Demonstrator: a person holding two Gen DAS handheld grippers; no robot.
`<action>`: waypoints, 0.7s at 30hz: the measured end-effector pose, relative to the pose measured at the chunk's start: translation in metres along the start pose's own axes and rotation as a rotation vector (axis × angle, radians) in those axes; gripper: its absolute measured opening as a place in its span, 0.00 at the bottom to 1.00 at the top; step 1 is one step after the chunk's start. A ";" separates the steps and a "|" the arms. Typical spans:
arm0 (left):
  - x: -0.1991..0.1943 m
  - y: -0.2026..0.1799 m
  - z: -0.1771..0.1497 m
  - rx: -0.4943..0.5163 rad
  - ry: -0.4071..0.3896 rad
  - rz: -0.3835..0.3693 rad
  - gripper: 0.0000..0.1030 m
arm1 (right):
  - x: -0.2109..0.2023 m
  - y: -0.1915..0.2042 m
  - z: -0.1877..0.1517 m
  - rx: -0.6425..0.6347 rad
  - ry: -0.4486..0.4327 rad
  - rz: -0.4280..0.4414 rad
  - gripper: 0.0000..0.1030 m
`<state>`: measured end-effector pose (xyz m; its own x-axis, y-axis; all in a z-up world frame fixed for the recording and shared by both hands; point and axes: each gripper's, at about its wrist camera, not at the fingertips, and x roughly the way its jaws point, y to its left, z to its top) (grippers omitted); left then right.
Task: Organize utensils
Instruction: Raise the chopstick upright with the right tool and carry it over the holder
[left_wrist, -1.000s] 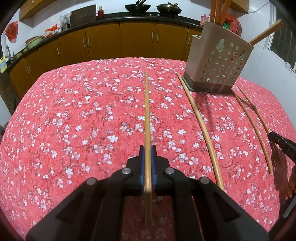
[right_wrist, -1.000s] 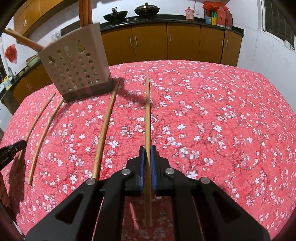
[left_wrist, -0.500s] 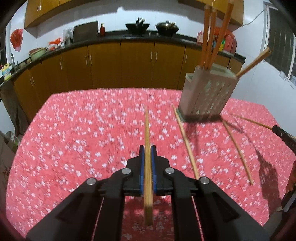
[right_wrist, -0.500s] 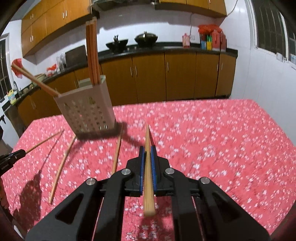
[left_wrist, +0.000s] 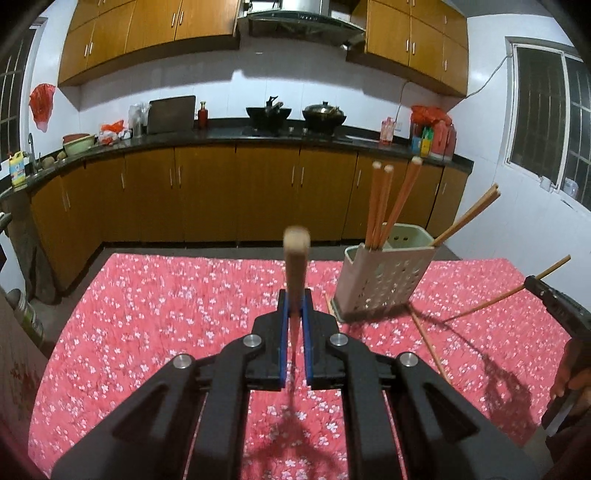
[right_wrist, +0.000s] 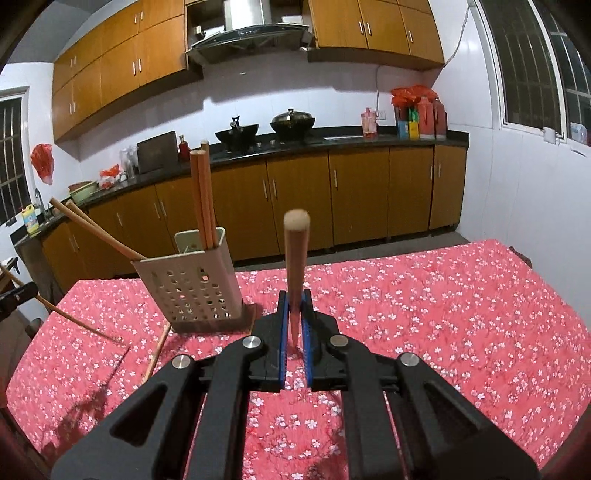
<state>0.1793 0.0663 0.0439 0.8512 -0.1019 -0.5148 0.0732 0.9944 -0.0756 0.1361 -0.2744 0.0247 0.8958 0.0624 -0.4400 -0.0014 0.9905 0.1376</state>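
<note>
Wooden chopsticks are clamped in both tools. The left tool (left_wrist: 294, 325) pinches one chopstick (left_wrist: 295, 266) between its blue pads, the stick raised off the table and pointing forward and up. The right tool (right_wrist: 294, 325) grips its own chopstick (right_wrist: 295, 258) the same way. A perforated utensil holder (right_wrist: 192, 288) stands on the red floral tablecloth (right_wrist: 424, 314), with several chopsticks upright in one compartment and two leaning out at its side. One loose chopstick (left_wrist: 430, 341) lies on the table just beside the holder's base. Behind the table run brown kitchen cabinets (left_wrist: 203, 192).
</note>
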 end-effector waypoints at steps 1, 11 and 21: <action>-0.001 0.000 0.001 0.000 -0.004 -0.002 0.08 | 0.000 0.000 0.000 -0.001 -0.001 0.001 0.07; -0.034 -0.022 0.028 0.041 -0.088 -0.112 0.08 | -0.030 0.015 0.036 0.005 -0.095 0.120 0.07; -0.061 -0.056 0.067 0.057 -0.203 -0.226 0.08 | -0.065 0.046 0.086 0.003 -0.273 0.253 0.07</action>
<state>0.1579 0.0190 0.1371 0.8960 -0.3189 -0.3090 0.2967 0.9477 -0.1176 0.1163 -0.2439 0.1363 0.9528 0.2697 -0.1392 -0.2370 0.9476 0.2141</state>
